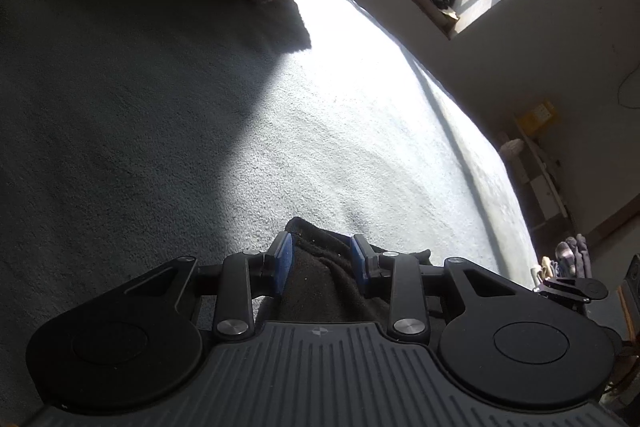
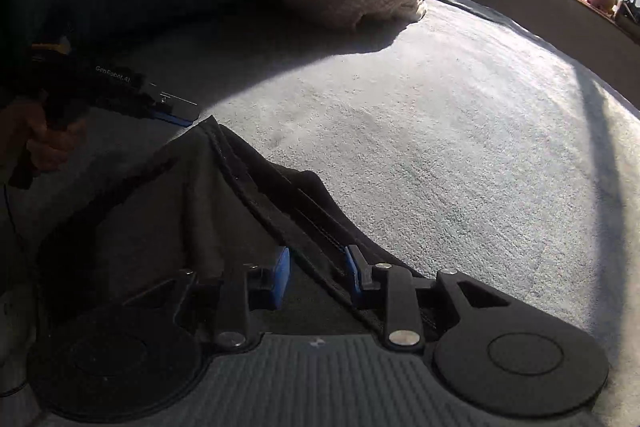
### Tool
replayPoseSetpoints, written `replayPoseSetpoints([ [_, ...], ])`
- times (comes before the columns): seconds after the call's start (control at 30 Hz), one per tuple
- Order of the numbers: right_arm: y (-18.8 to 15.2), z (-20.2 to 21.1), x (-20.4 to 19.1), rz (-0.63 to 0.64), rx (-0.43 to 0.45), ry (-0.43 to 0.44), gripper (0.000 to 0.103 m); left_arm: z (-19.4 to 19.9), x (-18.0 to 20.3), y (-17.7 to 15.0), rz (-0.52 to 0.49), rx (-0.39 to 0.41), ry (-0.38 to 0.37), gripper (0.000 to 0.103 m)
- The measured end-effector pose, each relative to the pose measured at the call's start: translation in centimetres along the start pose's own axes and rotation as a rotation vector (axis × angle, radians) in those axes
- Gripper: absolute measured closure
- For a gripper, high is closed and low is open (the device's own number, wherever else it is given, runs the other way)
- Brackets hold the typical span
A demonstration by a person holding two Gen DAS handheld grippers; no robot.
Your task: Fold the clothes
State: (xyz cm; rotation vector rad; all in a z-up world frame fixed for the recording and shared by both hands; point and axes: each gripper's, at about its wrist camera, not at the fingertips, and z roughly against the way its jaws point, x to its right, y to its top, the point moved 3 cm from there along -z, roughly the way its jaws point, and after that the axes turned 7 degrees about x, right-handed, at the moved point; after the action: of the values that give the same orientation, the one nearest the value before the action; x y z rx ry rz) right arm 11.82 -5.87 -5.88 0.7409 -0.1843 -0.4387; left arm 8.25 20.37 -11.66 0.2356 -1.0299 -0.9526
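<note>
Right wrist view: dark garment lies on the grey bed cover, soft and limp. Right gripper and left gripper straddle its hem, pads parted, not clamping. Regrip at the corded edge.

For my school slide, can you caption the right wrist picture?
Right gripper open over a dark garment on a sunlit grey bed cover.
</note>
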Motion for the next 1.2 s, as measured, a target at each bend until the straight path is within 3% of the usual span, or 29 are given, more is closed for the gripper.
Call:
replayPoseSetpoints([
  [0.23,1.9,-5.7,-3.8,0.209,-0.090,0.062,0.075,0.0,-1.1,-1.3,-0.036,-0.033,-0.037,0.072],
  [0.5,2.1,-9.2,-5.3,0.281,-0.153,0.090,0.075,-0.3,-1.8,-1.8,-0.059,-0.045,-0.093,0.072],
  [0.6,2.5,-9.3,-5.1,0.273,-0.165,0.101,0.093,-0.4,-1.8,-2.0,-0.077,-0.043,-0.108,0.072],
  [0.67,2.7,-9.0,-5.2,0.281,-0.157,0.086,0.101,-0.4,-1.7,-2.1,-0.088,-0.039,-0.117,0.072],
  [0.93,3.5,-8.0,-5.3,0.285,-0.085,-0.019,0.101,-0.9,-1.2,-2.5,-0.141,-0.020,-0.119,0.072],
  [1.2,2.1,-10.3,-5.7,0.291,-0.049,-0.137,0.101,-1.9,-0.2,-2.5,-0.206,-0.008,-0.057,0.072],
])
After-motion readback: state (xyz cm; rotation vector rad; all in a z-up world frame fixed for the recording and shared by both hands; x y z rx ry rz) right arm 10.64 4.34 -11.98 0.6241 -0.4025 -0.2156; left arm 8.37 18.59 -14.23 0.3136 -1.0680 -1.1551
